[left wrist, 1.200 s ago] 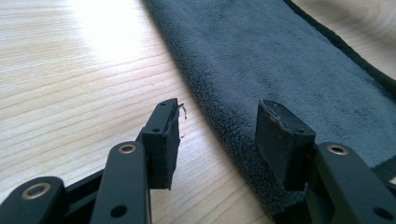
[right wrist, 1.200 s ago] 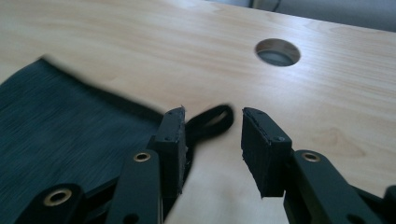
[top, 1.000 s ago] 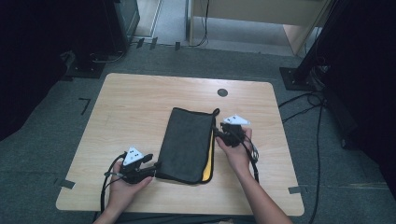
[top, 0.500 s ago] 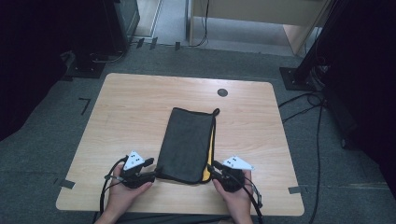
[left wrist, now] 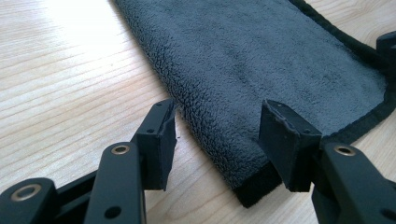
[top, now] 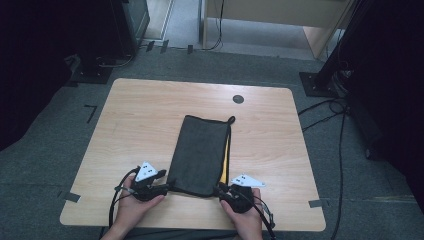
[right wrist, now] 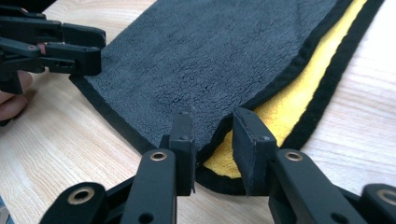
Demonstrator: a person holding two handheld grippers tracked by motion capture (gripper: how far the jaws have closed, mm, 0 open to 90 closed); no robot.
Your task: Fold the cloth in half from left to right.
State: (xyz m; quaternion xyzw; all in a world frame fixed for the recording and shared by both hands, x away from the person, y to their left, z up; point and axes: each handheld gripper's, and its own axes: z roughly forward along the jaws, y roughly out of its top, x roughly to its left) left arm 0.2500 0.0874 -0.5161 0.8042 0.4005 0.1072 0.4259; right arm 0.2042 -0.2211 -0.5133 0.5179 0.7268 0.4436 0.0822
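A folded dark grey cloth (top: 200,152) lies lengthwise on the wooden table (top: 150,110), and its yellow inner side (top: 226,160) peeks out along the right edge. My left gripper (top: 163,187) stands open astride the cloth's near left corner (left wrist: 247,186), with one pad on the bare wood beside it. My right gripper (top: 221,189) is at the near right corner. Its jaws have just been closing, and the grey top layer's corner (right wrist: 212,135) bunches up between them above the yellow layer (right wrist: 299,93). The right gripper view also shows the left gripper (right wrist: 70,46) across the cloth.
A round black grommet (top: 238,99) sits in the table near its far edge. Both hands rest close to the table's front edge. Cables (top: 325,112) and black stands (top: 325,80) lie on the carpet to the right and behind.
My right gripper has travelled from the cloth's far right corner down its right edge to the near right corner. The left gripper and the cloth have stayed put.
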